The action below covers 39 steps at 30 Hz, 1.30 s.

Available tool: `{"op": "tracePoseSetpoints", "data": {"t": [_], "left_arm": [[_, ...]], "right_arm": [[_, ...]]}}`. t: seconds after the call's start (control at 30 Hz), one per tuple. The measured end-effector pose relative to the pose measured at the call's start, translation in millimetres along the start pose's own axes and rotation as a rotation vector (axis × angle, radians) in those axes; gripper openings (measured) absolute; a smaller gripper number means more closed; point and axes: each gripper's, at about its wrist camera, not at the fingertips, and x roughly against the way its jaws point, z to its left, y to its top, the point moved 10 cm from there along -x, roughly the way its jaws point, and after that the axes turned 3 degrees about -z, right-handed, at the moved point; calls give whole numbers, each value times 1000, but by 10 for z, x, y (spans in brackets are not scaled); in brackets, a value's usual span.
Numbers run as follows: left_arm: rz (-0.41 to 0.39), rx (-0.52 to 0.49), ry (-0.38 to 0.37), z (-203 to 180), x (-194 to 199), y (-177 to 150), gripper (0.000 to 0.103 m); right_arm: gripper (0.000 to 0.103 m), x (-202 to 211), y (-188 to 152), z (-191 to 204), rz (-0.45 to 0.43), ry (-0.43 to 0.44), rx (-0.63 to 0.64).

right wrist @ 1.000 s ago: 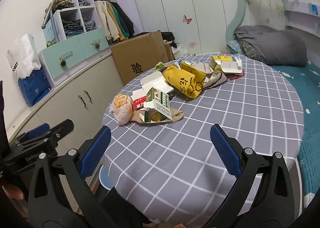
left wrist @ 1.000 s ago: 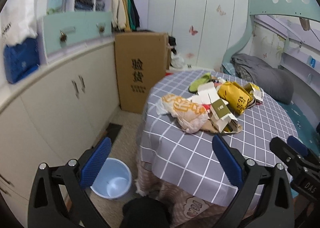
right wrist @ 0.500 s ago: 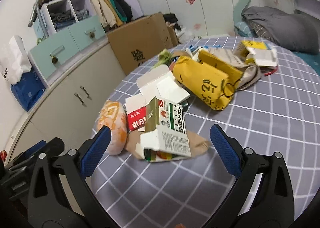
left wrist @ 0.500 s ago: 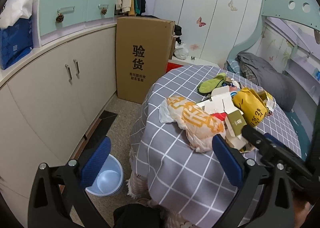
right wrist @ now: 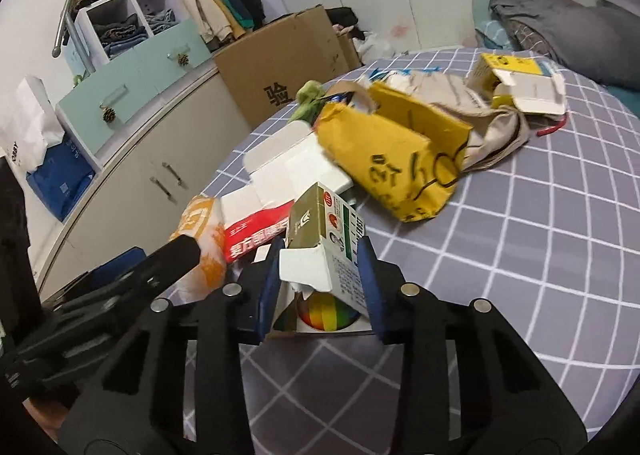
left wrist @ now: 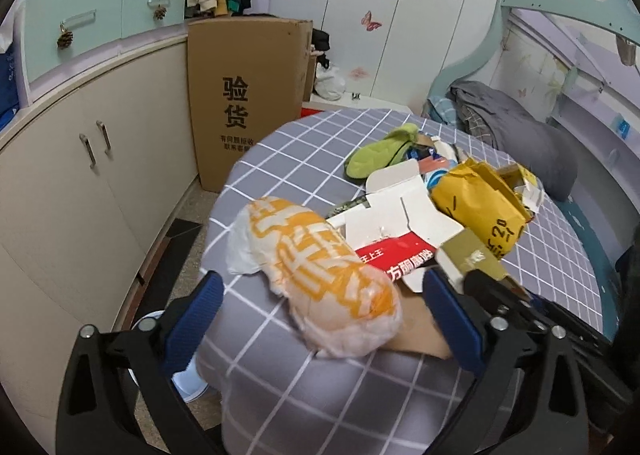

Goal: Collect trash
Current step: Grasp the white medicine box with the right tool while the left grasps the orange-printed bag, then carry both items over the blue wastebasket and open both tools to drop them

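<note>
A heap of trash lies on the round table with its grey checked cloth. Largest in the heap is a crumpled yellow paper bag with black writing, then an orange-and-white plastic bag, puffed and long, at the table's near edge. Smaller is an opened olive-and-white carton with torn flaps, just beside a flattened red-and-white box.

Both grippers point downward at the heap. The left gripper has its jaws wide apart and closing, one either side of the orange-and-white plastic bag, whose near end lies between them; the pads stand clear of it. The right gripper has its jaws closing on the carton, with both blue pads against its sides.
</note>
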Motion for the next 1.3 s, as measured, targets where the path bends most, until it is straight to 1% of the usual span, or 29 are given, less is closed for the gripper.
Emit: {"op": "tracePoseSetpoints", "data": {"t": [0.03,0.07,0.1,0.13,0.17,0.2,0.23,0.3,0.47,0.6,0.67,0.73,0.8,0.9,0.97,1.1,1.17,1.3], "left_arm": [[10,8,-18,-19,-31,-4,81],[26,16,-27,-35,-72,-15,69],[41,18,-28,-43,-117,-29,61],[47,18,-20,-34,-138,-40,57],[42,17,-16,-25,-137,-42,48],[25,18,-20,-21,-106,-26,37],[14,20,-21,-17,-69,-10,36],[-15,21,-26,-2,16,19,29],[-83,14,-16,49,279,93,27],[-144,5,-12,102,538,154,26],[-157,11,-31,121,641,171,26],[-165,21,-49,134,719,188,26],[-172,21,-53,142,770,189,26],[-186,17,-40,227,841,182,26],[-190,26,-27,348,884,162,26],[-185,68,11,749,951,80,26],[-181,89,43,979,982,13,26],[-150,139,141,1623,969,-173,26]], "right_arm": [[36,4,1,-21,0,-1,-6],[36,13,1,-18,-3,8,-6],[35,20,3,-11,-6,5,-1],[35,30,9,-3,-12,3,4],[35,44,18,9,-19,5,9],[35,62,29,14,-25,5,10],[34,74,39,28,-31,7,7],[34,134,82,22,-52,15,-5],[34,277,162,23,-84,54,-57],[34,431,242,133,-123,62,-49],[34,518,286,208,-150,75,-51],[34,585,326,246,-175,95,-81],[34,605,362,272,-174,117,-114],[34,620,369,418,-167,124,-86],[34,612,347,603,-158,139,-49],[34,464,240,1070,-116,188,30],[34,337,149,1317,-88,211,73],[34,-22,-91,1876,-14,266,158]]}}
